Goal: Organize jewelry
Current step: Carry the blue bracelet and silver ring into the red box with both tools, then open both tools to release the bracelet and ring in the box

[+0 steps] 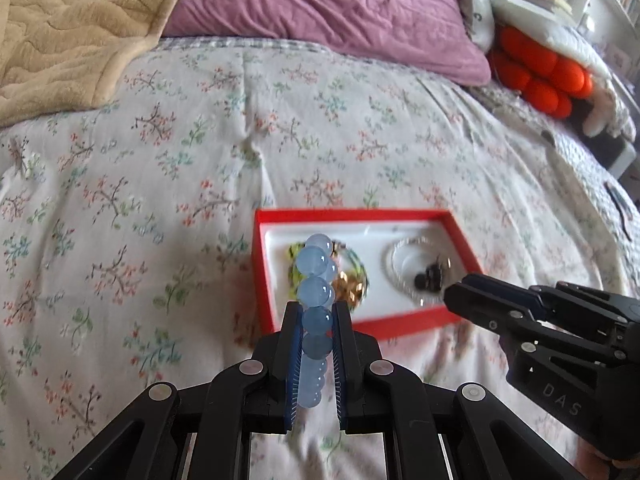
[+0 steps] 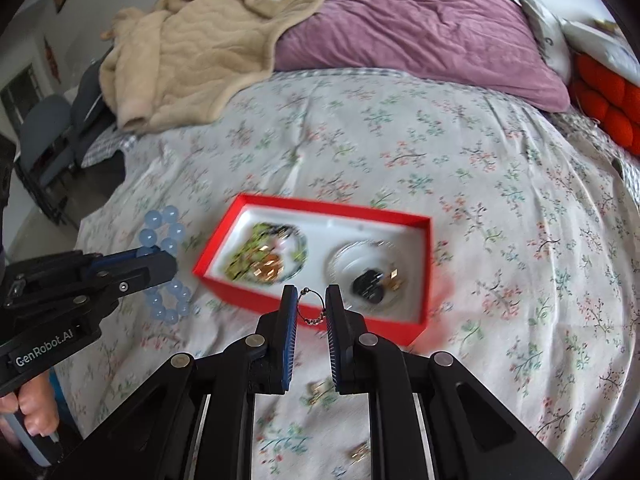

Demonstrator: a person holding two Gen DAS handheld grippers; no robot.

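1. Left gripper [image 1: 316,332]: jaws narrowed onto a blue bead bracelet [image 1: 316,292], pinched across two or three beads. The loop stands out beyond the fingertips and also runs back between the pads. It is held clear of the bed, near the red box's left end. The beads look smooth, hard and round, so they would probably roll or slip under a light pinch. The cord joining them is likely elastic, so the free part should flop and swing.

2. Right gripper [image 2: 311,308]: jaws narrowed onto a thin ring with a short ball chain [image 2: 313,307], caught at the very fingertips, in front of the box's near wall. This piece is judged very light, limp in the chain and easy to lose; a grip on the ring's wire rather than the chain seems safer.

3. Loose gold pieces [image 2: 320,390] lie on the floral bedspread [image 2: 500,200] beneath the right gripper. They are small and flat, likely hard to pinch off soft cloth.

4. Red box [image 2: 320,304] with white liner: a green-and-gold heap [image 2: 266,256] fills the left hollow, and a clear bracelet [image 2: 352,256] with dark pieces fills the right hollow.

5. Farther off: purple pillow [image 2: 420,28] and beige blanket [image 2: 192,48].
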